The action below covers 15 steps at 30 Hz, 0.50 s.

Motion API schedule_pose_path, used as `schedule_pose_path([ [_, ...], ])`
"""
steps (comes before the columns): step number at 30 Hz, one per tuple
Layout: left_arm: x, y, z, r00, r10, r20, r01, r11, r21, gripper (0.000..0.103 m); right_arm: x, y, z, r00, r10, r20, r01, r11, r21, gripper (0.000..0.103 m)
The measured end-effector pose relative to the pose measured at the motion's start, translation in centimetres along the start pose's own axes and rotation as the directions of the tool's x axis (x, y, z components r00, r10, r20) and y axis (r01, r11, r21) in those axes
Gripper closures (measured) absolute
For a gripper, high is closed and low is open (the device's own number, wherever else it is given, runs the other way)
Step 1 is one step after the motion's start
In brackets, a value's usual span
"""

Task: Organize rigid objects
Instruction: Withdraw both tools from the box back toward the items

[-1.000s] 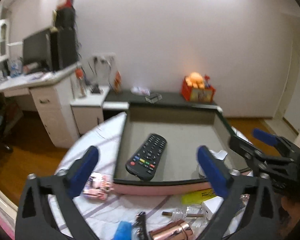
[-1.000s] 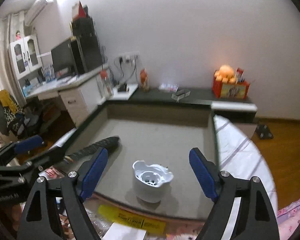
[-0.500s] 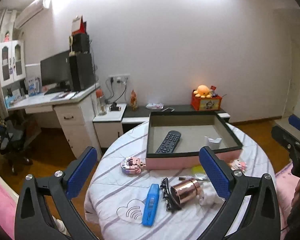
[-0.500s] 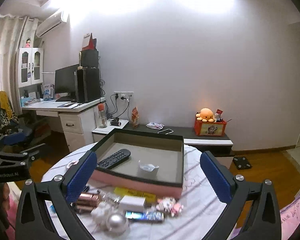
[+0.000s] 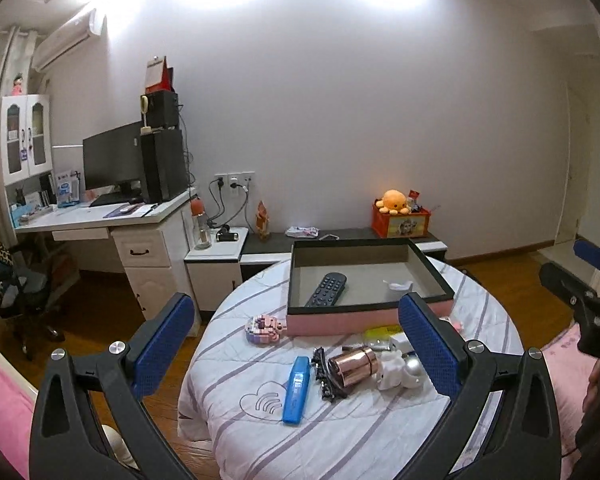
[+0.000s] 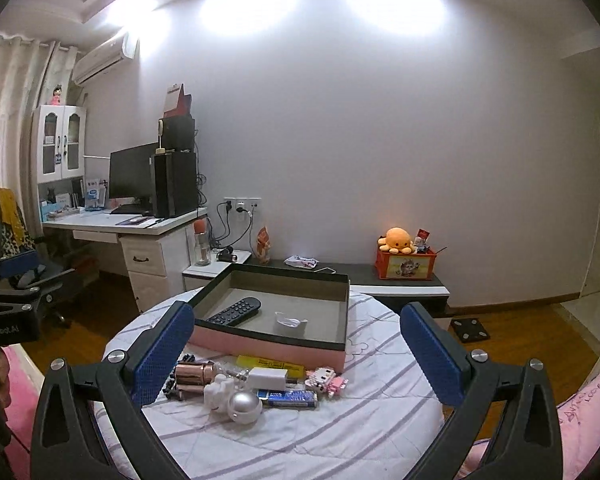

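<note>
**Both grippers held back from the round table, nothing gripped**

The left gripper and the right gripper hang at the near side of the round table, each with its jaws wide apart and nothing between them. The right one's jaws have just been opening.

The near half of the striped cloth is bare, leaving free room in front of the clutter. The pink-walled tray sits at the far side, close to the far rim. It holds one black remote on the left and one small white piece on the right (the floor between them is bare).

Just near of the tray's wall lies a row of loose things: one copper cylinder, one blue bar, one silver ball, one white charger block, one yellow strip, and two pink block figures, one at each end.
</note>
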State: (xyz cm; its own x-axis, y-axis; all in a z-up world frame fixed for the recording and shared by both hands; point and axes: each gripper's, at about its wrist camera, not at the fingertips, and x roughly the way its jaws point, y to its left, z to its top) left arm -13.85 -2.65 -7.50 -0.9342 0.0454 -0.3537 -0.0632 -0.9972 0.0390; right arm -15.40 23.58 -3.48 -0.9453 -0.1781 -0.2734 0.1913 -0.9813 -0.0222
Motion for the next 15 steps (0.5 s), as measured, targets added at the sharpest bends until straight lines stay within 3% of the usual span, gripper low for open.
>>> schedule_pose_path([
  [5,0.6,0.7,-0.8,0.999,0.018,-0.028,-0.018,1.0,-0.001,0.0,-0.1,-0.4,-0.6,1.0,-0.016,-0.016,0.017,1.0,0.011,0.0],
  [15,5.3,2.3,-4.3,0.982,0.053,-0.184,-0.053,0.999,0.007,0.0,3.7,-1.7,-3.7,0.99,-0.018,-0.137,0.025,0.998,0.05,0.0],
])
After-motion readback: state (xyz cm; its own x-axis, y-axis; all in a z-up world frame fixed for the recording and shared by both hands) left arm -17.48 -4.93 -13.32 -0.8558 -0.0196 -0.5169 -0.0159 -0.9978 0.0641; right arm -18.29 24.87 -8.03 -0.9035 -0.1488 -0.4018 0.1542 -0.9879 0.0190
